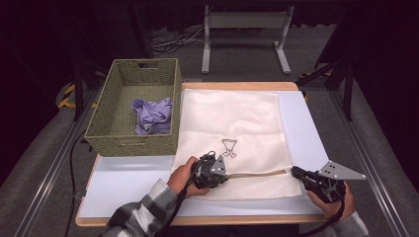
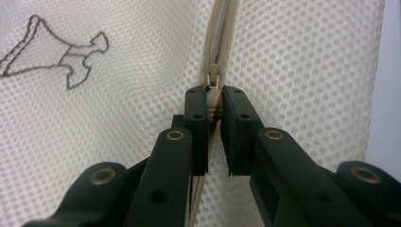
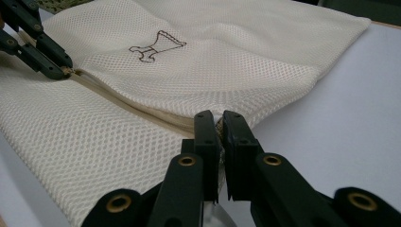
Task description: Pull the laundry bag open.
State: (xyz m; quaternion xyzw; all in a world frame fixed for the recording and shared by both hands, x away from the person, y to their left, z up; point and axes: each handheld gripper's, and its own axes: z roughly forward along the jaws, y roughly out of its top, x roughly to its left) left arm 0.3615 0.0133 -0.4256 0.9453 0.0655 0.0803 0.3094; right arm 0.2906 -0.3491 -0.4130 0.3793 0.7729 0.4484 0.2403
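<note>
Left gripper view looks down on the zipper pull (image 2: 213,75) of the cream mesh laundry bag (image 1: 232,118), which lies flat on the worktop (image 1: 128,182) beside the woven basket (image 1: 133,143). The pull is small and could slip out if tugged at an angle, or the mesh could bunch and jam the zip. Left gripper (image 2: 215,90) has its fingers closed on the pull's tab; right gripper (image 3: 221,124) has its fingers pinched shut on the bag's edge at the zip's end.
</note>
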